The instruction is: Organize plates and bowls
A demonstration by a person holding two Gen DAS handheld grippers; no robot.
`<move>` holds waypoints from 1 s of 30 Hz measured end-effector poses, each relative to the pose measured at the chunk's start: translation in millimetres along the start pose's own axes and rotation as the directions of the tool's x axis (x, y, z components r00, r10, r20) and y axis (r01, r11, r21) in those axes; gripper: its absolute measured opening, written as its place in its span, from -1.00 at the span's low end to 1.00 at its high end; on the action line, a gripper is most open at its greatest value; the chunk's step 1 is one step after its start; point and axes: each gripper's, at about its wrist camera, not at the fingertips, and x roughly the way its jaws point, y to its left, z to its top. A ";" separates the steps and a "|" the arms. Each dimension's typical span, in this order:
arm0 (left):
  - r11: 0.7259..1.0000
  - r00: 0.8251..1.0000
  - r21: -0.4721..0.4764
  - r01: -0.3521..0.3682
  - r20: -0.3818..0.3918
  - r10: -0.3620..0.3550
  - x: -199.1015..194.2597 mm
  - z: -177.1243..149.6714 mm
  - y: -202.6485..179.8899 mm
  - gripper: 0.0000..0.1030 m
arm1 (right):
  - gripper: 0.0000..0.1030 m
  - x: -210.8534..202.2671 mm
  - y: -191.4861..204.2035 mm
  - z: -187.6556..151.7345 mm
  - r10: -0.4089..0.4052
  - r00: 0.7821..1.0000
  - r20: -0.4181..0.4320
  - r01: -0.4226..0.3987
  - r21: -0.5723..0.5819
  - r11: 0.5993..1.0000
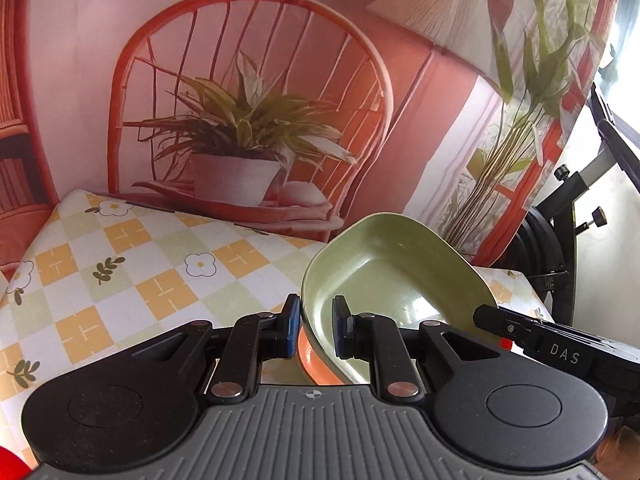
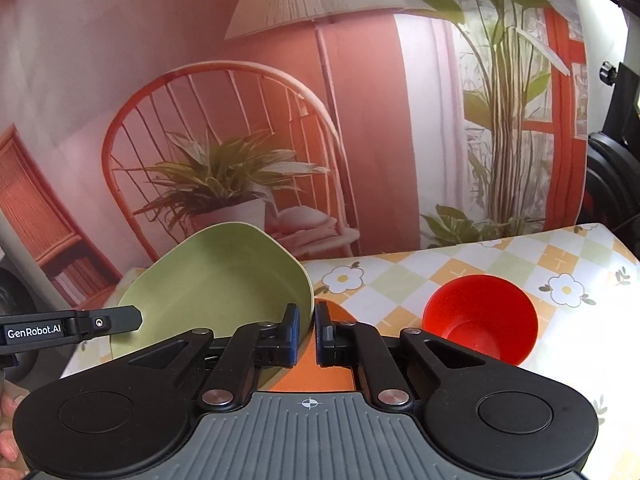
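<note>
A pale green dish point(image 1: 384, 264) is held tilted above the table, its hollow side facing the left wrist camera. My left gripper point(image 1: 316, 328) is shut on its near left rim. In the right wrist view the green dish point(image 2: 216, 276) fills the left middle, and my right gripper point(image 2: 308, 332) is shut on its right rim. An orange plate point(image 2: 316, 376) lies flat just under the dish; a sliver of the orange plate point(image 1: 308, 360) shows below the left fingers. A red bowl point(image 2: 480, 316) stands upright on the cloth to the right, apart from both grippers.
The table wears a checked yellow, green and white cloth point(image 1: 120, 272) with flowers. A printed backdrop point(image 1: 248, 120) of a chair and potted plant hangs right behind it. Black exercise equipment point(image 1: 568, 208) stands past the table's right end. A person's fingers point(image 2: 8, 400) show at the lower left.
</note>
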 end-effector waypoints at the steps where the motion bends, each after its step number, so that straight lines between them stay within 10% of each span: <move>1: 1.000 1.000 0.000 -0.002 -0.008 0.002 7.2 -1.0 0.1 -0.66 | -0.86 5.5 -2.3 -0.1 -0.008 1.000 -0.007 0.008 -0.002 1.000; 30: 0.978 0.990 0.184 -0.096 -0.083 0.113 89.6 -29.5 -19.2 -0.65 | -0.85 71.3 -33.6 -41.2 -0.120 0.984 -0.129 0.117 -0.037 0.992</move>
